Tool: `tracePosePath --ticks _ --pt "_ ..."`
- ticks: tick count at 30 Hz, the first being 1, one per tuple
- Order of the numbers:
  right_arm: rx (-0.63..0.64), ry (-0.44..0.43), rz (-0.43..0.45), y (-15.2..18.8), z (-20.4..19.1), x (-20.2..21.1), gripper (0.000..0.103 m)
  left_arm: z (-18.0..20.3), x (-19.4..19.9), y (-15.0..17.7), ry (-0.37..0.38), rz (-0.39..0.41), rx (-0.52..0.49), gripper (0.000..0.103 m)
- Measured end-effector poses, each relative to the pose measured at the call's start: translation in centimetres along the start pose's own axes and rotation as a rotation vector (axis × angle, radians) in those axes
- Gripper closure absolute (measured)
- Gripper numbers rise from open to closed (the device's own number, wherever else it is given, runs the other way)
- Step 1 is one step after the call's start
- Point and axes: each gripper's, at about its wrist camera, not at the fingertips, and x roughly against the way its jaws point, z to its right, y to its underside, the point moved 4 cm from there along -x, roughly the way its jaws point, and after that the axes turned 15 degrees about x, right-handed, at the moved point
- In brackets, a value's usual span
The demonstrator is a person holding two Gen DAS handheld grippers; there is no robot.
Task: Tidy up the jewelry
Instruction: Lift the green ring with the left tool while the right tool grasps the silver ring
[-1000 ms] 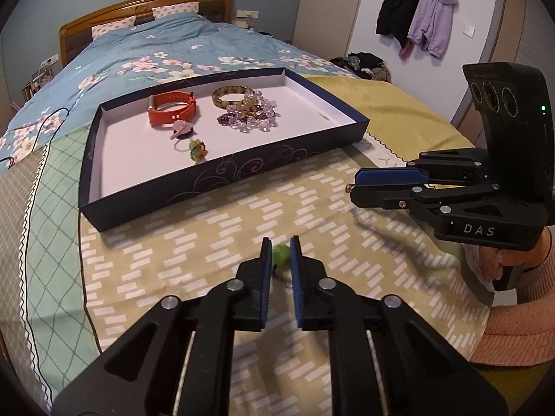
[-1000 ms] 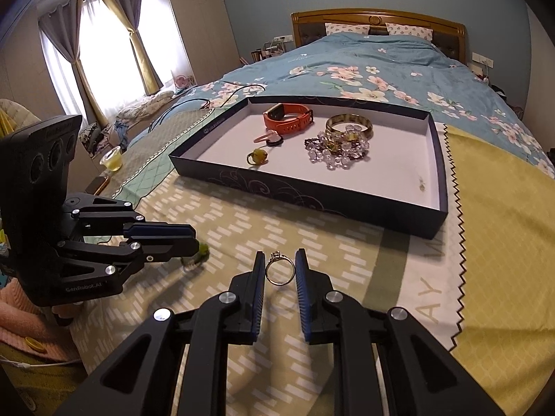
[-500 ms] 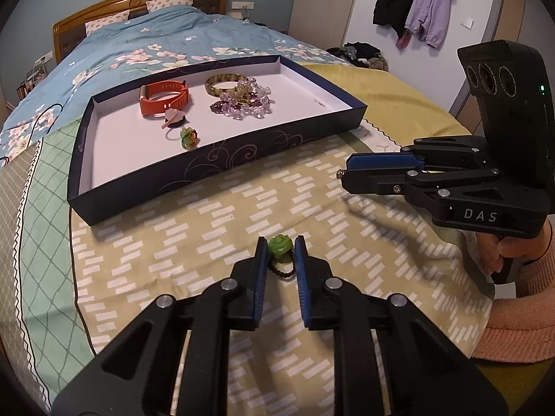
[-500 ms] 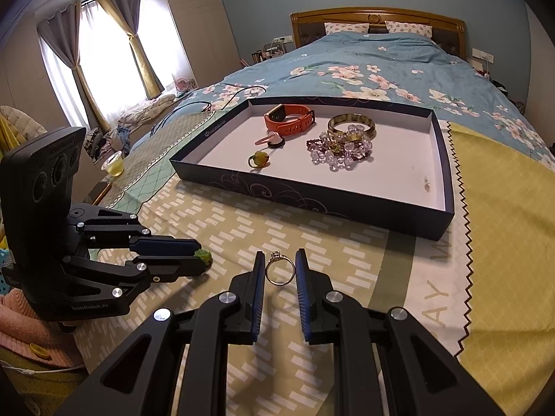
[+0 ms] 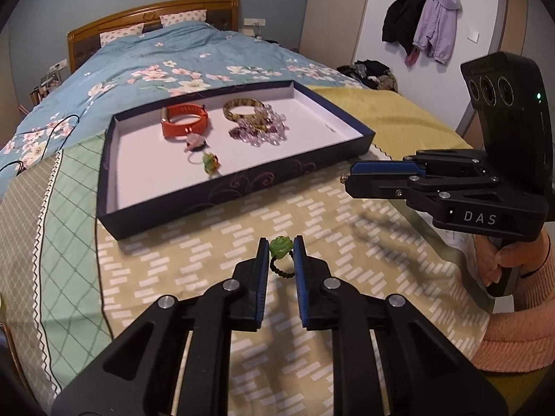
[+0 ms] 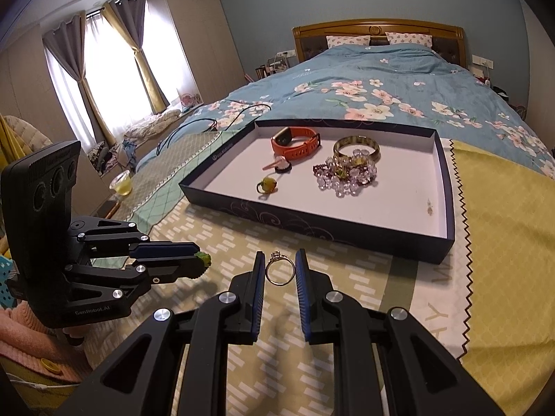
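My left gripper (image 5: 280, 253) is shut on a green rose ring (image 5: 280, 247) with a dark beaded band, held above the patterned bedspread. My right gripper (image 6: 280, 267) is shut on a thin metal ring with a small stone (image 6: 279, 270). Each gripper shows in the other view, the right one (image 5: 350, 176) and the left one (image 6: 199, 260), both short of the tray. The dark blue tray (image 5: 222, 190) (image 6: 322, 225) holds an orange watch band (image 5: 184, 123), a gold bangle (image 5: 242, 108), a crystal bead bracelet (image 5: 260, 131), a pink piece (image 5: 193, 141) and a yellow-green ring (image 5: 210, 161).
The tray lies on a bed with a yellow-patterned cloth (image 5: 208, 249) and a blue floral duvet (image 5: 166, 66) behind it. A yellow cloth (image 6: 503, 208) lies right of the tray. A hand in a pink sleeve (image 5: 513, 260) holds the right gripper. Coats (image 5: 423, 31) hang on the wall.
My left gripper closed on the green rose ring and lifted it off the bedspread, moving up and toward the tray. The right gripper kept holding the metal ring and barely moved.
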Motion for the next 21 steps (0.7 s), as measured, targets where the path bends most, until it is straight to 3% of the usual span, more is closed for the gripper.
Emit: tracePosePath --ticks 21 --pt "-0.002 0.012 0.064 -2.5 1.0 0.5 0.087 -0.9 2.5 -2.9 -0.024 0.111 0.038 0.088"
